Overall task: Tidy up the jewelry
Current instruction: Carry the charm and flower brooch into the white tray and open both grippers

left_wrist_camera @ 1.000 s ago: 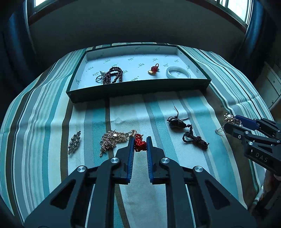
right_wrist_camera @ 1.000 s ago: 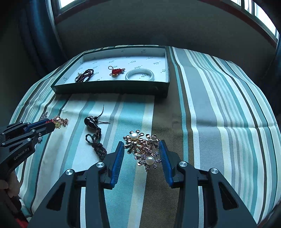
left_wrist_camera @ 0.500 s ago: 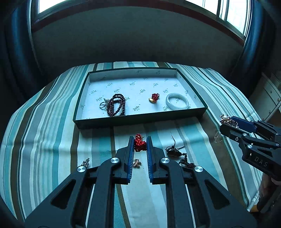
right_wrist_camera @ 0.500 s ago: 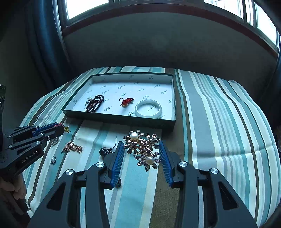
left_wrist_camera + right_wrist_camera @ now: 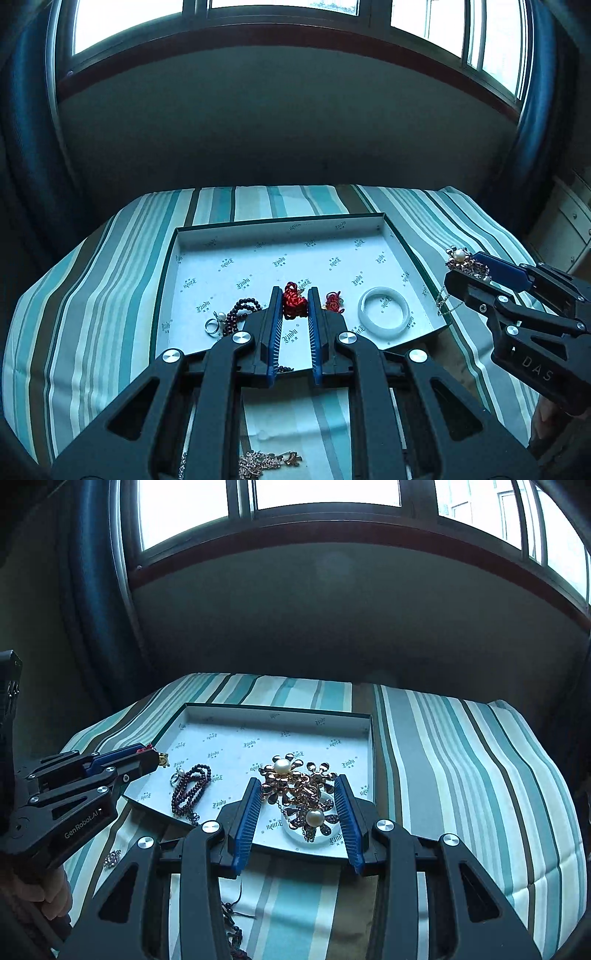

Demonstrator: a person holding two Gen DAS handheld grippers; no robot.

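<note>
My left gripper [image 5: 293, 295] is shut on a red knotted charm [image 5: 294, 303] and holds it above the white-lined jewelry tray [image 5: 258, 236]. My right gripper [image 5: 299, 782] is shut on a rose-gold pearl flower necklace [image 5: 295, 786], held over the tray's right end [image 5: 365, 738]; its chain dangles in the left wrist view [image 5: 448, 304]. Inside the tray lie a dark bead bracelet [image 5: 190, 790], a silver ring [image 5: 211, 326], another red charm [image 5: 333, 301] and a white bangle [image 5: 384, 312].
The tray rests on a striped teal cloth [image 5: 461, 775] over a table. On the cloth near me lie a gold chain piece [image 5: 266, 461], a small crystal brooch [image 5: 112, 857] and a dark cord pendant [image 5: 231, 923]. A wall and windows stand behind.
Both grippers have lifted with their jewelry and moved forward from the cloth to above the tray. The loose pieces on the cloth have dropped below my fingers.
</note>
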